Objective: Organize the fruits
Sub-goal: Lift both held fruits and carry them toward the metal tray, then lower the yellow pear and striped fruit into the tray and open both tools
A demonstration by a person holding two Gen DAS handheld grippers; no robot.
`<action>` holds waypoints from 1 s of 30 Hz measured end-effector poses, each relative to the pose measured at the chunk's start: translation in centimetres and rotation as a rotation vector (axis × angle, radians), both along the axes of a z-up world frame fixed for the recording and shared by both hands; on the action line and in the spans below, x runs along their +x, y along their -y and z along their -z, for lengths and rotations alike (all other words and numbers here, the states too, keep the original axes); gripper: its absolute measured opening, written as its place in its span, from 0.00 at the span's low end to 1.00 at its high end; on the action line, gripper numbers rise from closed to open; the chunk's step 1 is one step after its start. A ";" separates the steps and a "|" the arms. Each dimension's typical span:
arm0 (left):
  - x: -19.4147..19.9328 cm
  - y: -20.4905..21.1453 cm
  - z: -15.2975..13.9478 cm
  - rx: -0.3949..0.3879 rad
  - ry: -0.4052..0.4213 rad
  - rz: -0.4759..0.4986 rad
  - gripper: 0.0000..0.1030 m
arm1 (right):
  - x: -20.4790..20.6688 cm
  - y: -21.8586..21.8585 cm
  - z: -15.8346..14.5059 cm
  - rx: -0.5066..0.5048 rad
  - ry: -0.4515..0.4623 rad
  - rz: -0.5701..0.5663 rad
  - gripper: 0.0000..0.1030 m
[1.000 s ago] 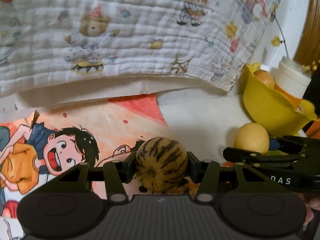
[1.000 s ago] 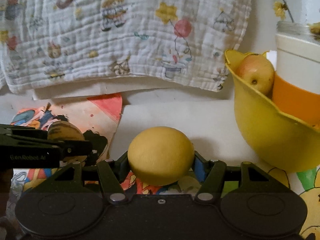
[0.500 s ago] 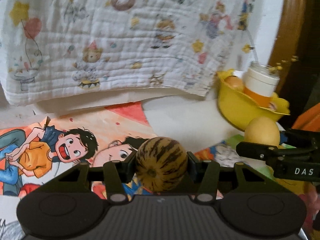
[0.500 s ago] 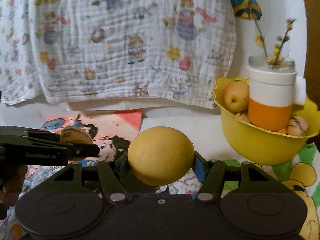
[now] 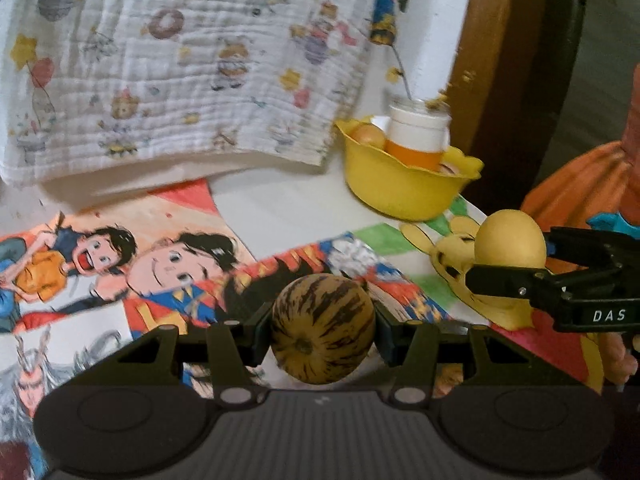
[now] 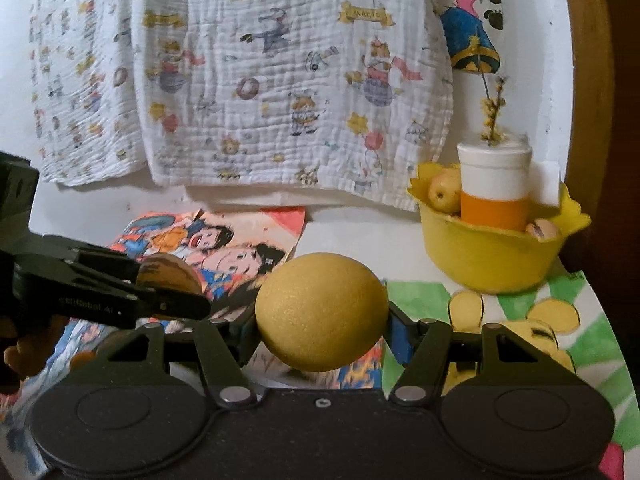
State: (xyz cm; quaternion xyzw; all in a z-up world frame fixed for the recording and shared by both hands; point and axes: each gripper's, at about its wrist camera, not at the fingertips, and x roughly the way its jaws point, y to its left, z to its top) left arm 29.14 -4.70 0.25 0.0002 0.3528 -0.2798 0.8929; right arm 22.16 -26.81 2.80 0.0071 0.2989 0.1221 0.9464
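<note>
Yellow bowl point(image 6: 488, 264), frame right, is crowded: keep right gripper point(image 6: 322, 320) clamped on lemon point(image 6: 322, 312), left gripper point(image 5: 323, 330) on striped melon point(image 5: 323, 328); lower gently.

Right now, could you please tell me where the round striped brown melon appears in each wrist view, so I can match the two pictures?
Left wrist view: the round striped brown melon sits bottom centre, clamped in the left claw.
Right wrist view: the same melon shows at the left edge, partly hidden by that claw's black finger.
Shared landmark: the yellow plastic bowl at the right, against the back wall.
</note>
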 end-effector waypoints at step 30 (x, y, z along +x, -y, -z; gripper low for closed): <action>-1.8 3.1 3.0 0.122 -0.099 0.131 0.54 | -8.6 -2.0 5.2 -0.187 -0.018 -0.257 0.63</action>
